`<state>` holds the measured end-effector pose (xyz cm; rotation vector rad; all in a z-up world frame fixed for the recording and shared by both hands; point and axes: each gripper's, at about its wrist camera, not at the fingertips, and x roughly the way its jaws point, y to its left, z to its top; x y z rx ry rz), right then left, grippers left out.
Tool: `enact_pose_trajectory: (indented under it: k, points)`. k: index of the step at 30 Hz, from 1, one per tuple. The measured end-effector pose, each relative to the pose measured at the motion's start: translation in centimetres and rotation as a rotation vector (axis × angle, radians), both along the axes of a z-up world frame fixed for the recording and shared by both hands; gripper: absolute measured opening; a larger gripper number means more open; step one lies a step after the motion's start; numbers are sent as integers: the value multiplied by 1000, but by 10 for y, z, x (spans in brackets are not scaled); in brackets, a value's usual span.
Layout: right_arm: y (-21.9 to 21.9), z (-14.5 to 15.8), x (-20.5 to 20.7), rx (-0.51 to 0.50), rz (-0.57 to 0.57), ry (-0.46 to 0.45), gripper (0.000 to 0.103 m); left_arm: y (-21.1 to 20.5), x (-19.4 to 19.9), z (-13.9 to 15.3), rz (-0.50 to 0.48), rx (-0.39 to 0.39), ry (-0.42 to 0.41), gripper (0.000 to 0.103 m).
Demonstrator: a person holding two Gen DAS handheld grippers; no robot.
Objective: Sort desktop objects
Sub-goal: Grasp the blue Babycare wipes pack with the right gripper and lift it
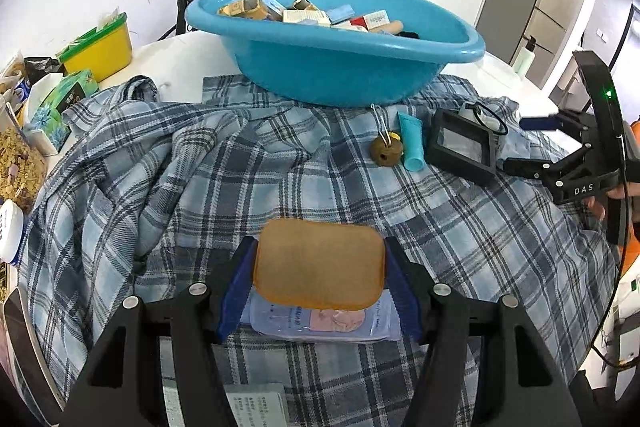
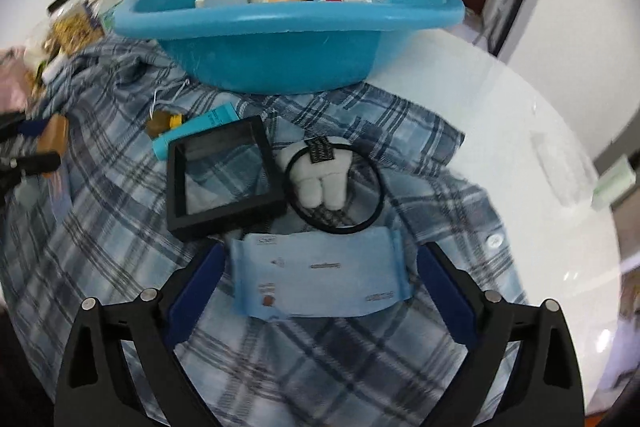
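Clamped in the left gripper [image 1: 320, 267], a tan pad [image 1: 319, 263] hangs above the plaid cloth [image 1: 200, 179]; the right gripper [image 2: 320, 277], spread, straddles a blue packet [image 2: 320, 273] which may slip flat

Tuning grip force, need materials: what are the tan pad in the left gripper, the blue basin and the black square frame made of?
Tan pad: looks like matte suede or felt-like fabric, soft rounded corners; exact material unclear.
Blue basin: moulded plastic, smooth semi-gloss, with highlights along the rolled rim.
Black square frame: rigid matte black rim, probably plastic, around a clear reflective film or pane; the plaid cloth shows through.
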<state>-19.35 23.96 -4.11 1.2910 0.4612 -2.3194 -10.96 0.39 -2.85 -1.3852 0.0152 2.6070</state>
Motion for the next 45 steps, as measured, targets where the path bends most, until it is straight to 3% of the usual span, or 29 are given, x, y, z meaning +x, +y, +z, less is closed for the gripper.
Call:
enact_pose_trajectory:
  k: [5, 10, 12, 15, 26, 31, 38, 42, 45]
  points:
    - [1, -9, -7, 4, 69, -37, 98, 7, -2, -3, -15, 3, -13, 65]
    - [6, -17, -16, -25, 49, -84, 98, 12, -1, -3, -30, -5, -17, 65]
    - [11, -15, -16, -58, 18, -77, 77, 13, -1, -4, -29, -7, -21, 65]
    - [14, -9, -13, -74, 9, -71, 67, 12, -2, -5, -26, -4, -25, 65]
    - [3, 23, 6, -68, -70, 37, 66, 17, 4, -1, -20, 1, 8, 65]
    - [13, 22, 0, -101, -101, 5, 68, 13, 7, 0, -5, 17, 7, 65]
    - [12, 14, 7, -152, -56, -44, 69, 11, 8, -2, -2, 24, 1, 65]
    - [4, 27, 21, -110, -27, 55, 69, 14, 8, -4, -10, 28, -4, 65]
    - [9, 31, 19, -34, -80, 106, 69, 15, 9, -3, -16, 31, 0, 65]
